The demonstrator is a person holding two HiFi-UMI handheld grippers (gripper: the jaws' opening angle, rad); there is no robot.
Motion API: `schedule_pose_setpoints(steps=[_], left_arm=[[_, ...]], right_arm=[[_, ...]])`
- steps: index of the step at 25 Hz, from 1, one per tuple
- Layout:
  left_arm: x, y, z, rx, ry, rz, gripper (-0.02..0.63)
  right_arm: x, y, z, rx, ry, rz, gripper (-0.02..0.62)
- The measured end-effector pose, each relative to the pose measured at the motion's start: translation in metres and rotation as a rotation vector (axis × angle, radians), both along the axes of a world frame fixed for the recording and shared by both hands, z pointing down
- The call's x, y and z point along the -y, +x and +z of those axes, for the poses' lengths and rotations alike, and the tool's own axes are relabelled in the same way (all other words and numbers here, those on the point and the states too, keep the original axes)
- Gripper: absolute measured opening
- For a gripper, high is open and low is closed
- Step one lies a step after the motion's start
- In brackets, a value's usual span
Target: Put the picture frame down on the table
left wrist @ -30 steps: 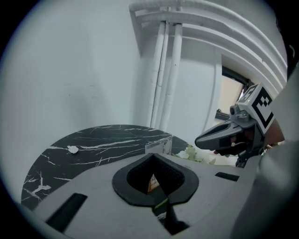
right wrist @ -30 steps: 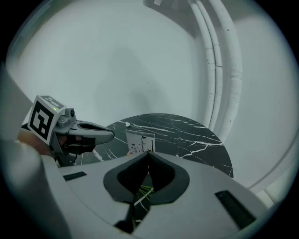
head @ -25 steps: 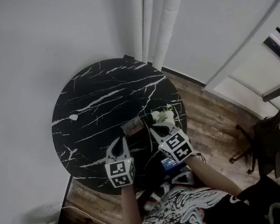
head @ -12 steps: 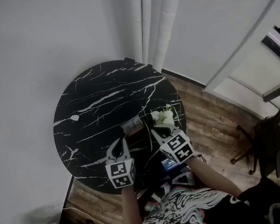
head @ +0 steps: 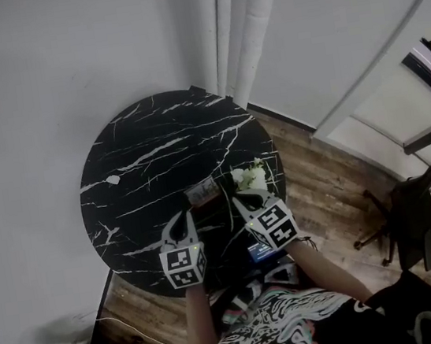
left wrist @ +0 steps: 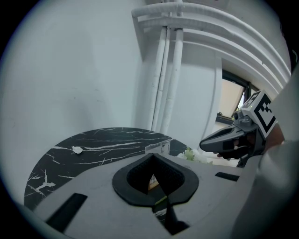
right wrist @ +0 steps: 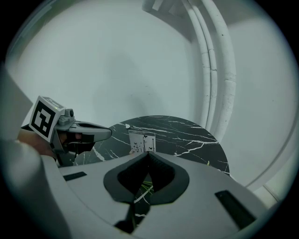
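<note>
At the near edge of the round black marble tabletop with white veins (head: 155,136), both tongs hover just inside the rim. The left gripper (head: 181,220) has its jaws pressed together with nothing in them. The right gripper (head: 241,202) also has its tips meeting and empty, with green stems showing on the tabletop behind the gap. Just beyond and between the two tips, the small pale picture frame with a dark drawing (right wrist: 141,142) stands upright on the tabletop, apart from both grippers. A cluster of white flowers (head: 250,176) lies just beside it, close to the right rim. Past these, the left and far parts of the tabletop lie open, holding only a small white scrap (head: 112,179) near the left edge. The far rim sits close to the white wall (head: 44,88) and the white vertical pipes (head: 238,21), while brown wooden floor (head: 321,184) opens to the right.
</note>
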State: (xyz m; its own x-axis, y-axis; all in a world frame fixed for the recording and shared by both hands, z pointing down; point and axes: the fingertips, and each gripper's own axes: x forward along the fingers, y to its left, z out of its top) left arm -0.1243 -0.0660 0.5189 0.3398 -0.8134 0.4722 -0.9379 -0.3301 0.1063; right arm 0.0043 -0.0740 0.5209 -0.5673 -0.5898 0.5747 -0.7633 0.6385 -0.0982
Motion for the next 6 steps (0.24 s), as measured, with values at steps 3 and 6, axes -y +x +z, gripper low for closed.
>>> schedule_pose_setpoints(steps=[3, 6], left_arm=[[-0.0017, 0.0023, 0.0018, -0.004, -0.003, 0.006, 0.014], [-0.0043, 0.0027, 0.0047, -0.020, -0.008, 0.002, 0.014]], right_arm=[[-0.0020, -0.0016, 0.0013, -0.004, -0.005, -0.006, 0.017], [-0.0067, -0.0025, 0.0029, -0.010, -0.022, -0.012, 0.018]])
